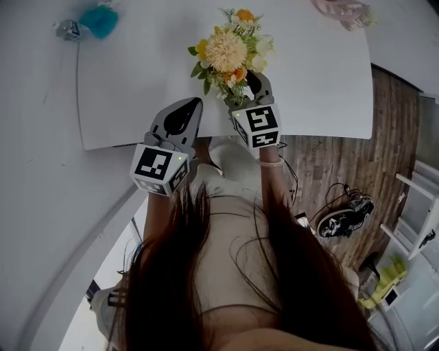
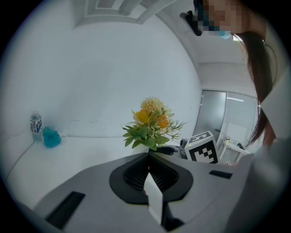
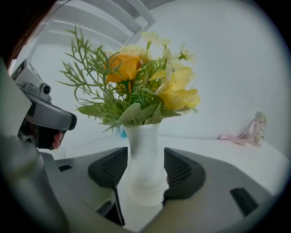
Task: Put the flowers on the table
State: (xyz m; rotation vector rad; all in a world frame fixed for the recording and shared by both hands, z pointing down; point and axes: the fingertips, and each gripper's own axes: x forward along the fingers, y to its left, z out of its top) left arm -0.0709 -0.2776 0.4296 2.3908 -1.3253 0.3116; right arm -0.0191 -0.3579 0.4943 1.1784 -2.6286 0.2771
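Task's thing: a bunch of yellow, orange and cream flowers [image 1: 230, 51] with green leaves, standing in a frosted white vase [image 3: 144, 150].
Where it is: upright over the near edge of the white round-cornered table [image 1: 137, 82]. Whether the vase's foot already rests on the table cannot be told.
Right gripper [image 1: 257, 82]: clenched on the vase's narrow waist, with a dark ribbed pad against each side.
Left gripper [image 2: 148, 157]: jaws pressed together with nothing between them, held just off the table's near edge.
Other things: a small clear water bottle [image 1: 68, 29] and a teal fluffy thing [image 1: 101, 20] lie at the table's far left corner. A pink bundle [image 1: 343, 12] lies at its far right edge.
Done: the flowers are at the table and carried upright.
Left, as I judge it: settle the vase's foot flat on the table, further in from the edge if need be. Then loosen the right gripper and draw it away without tipping the vase.
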